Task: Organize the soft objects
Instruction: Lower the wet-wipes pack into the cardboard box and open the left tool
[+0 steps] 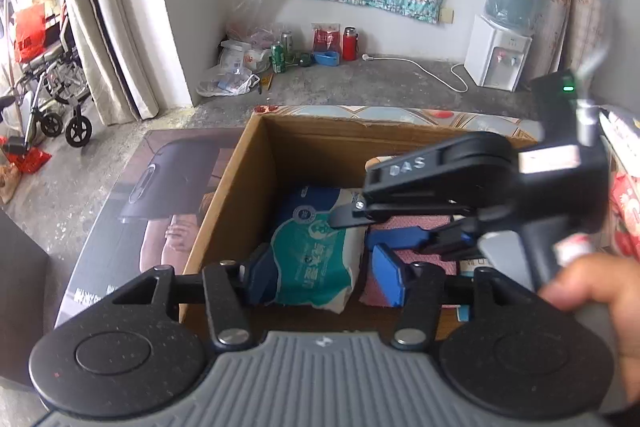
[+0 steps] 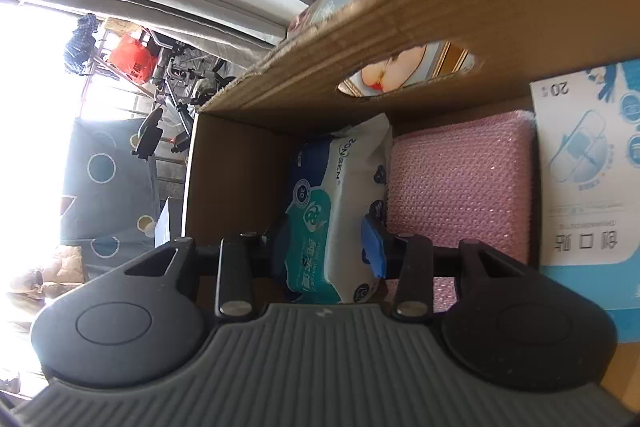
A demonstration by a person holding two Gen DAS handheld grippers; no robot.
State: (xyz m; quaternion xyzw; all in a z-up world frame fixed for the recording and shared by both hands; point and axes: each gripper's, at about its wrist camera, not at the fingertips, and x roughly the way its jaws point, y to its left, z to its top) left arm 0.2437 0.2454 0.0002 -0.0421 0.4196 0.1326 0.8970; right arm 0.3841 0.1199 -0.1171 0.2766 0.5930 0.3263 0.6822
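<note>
Both hand-held grippers are down in the cardboard box (image 1: 240,187) now. The wet wipes pack (image 2: 332,223) sits against the box's left wall, long axis running away from the right hand-held gripper (image 2: 328,251), which looks clenched on it. The left hand-held gripper (image 1: 320,275) straddles the same pack, pads not clearly pressing, so I'd call it released. Only the right view shows the pink sponge (image 2: 460,183) and the plaster box (image 2: 588,179) beside it.

Both grippers (image 1: 320,267) (image 2: 330,251) angled downward, jaws partly apart.
</note>
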